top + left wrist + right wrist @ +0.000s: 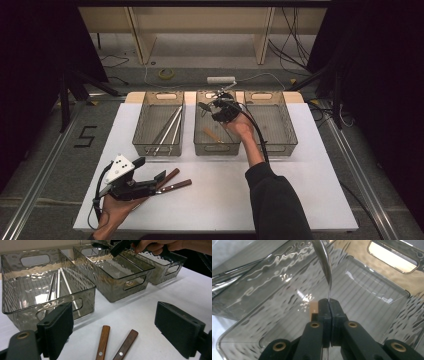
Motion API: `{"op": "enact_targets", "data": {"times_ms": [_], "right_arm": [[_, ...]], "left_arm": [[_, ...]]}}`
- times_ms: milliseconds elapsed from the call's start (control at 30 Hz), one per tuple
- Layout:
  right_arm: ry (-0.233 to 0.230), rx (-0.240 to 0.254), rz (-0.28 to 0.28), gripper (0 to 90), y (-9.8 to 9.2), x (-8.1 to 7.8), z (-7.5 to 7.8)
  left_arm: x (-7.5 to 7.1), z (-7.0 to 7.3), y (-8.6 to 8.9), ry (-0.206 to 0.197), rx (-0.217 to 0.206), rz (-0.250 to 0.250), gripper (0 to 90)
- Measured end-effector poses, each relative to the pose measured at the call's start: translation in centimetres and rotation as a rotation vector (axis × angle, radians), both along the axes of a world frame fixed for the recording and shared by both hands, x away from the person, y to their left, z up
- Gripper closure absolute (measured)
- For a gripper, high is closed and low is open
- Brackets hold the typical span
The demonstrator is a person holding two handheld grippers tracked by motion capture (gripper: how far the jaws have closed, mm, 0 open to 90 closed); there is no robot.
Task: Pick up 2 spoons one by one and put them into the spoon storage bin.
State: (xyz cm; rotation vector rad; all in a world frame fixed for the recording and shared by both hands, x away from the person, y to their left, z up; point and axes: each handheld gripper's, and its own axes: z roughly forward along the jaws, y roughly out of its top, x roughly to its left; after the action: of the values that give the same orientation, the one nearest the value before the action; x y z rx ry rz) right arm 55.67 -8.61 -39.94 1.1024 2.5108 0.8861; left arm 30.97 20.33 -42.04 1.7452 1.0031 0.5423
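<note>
My right gripper (pixel 212 106) hovers over the far end of the middle bin (pixel 216 150). It is shut on the thin handle of a metal spoon (pixel 324 262), whose bowl points up and away. In the left gripper view that spoon (pixel 100 244) hangs above the bin's back rim. A wooden-handled utensil (pixel 212 135) lies on the bin floor. Near the table's front left, my left gripper (pixel 152 175) is open and low over the table. Two wooden-handled utensils (pixel 103 340) (pixel 126 345) lie between its spread jaws, untouched.
Three smoked clear bins stand in a row at the back of the white table (pixel 300 195). The left bin (pixel 141 135) holds long metal sticks (pixel 170 127). The right bin (pixel 287 145) looks bare inside. Cables trail from both grippers.
</note>
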Motion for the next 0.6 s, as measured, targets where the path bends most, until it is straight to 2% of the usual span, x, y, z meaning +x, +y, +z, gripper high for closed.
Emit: {"op": "enact_targets", "data": {"times_ms": [367,467,533,600], "right_arm": [[0.029,-0.012,0.002,88.7,0.3,-0.1,-0.9],[0.045,0.000,-0.001,84.8,0.2,-0.2,-1.2],[0.050,-0.009,-0.006,83.1,0.1,-0.2,-1.2],[0.053,0.007,-0.014,76.7,0.0,-0.1,-1.1]], "left_arm": [[0.0,0.0,-0.1,0.001,0.006,-0.002,15.0],[0.0,-0.1,0.0,0.004,0.010,-0.002,15.0],[0.1,-0.1,-0.1,0.008,0.006,-0.002,15.0],[0.2,-0.1,-0.1,0.013,0.013,-0.005,15.0]]}}
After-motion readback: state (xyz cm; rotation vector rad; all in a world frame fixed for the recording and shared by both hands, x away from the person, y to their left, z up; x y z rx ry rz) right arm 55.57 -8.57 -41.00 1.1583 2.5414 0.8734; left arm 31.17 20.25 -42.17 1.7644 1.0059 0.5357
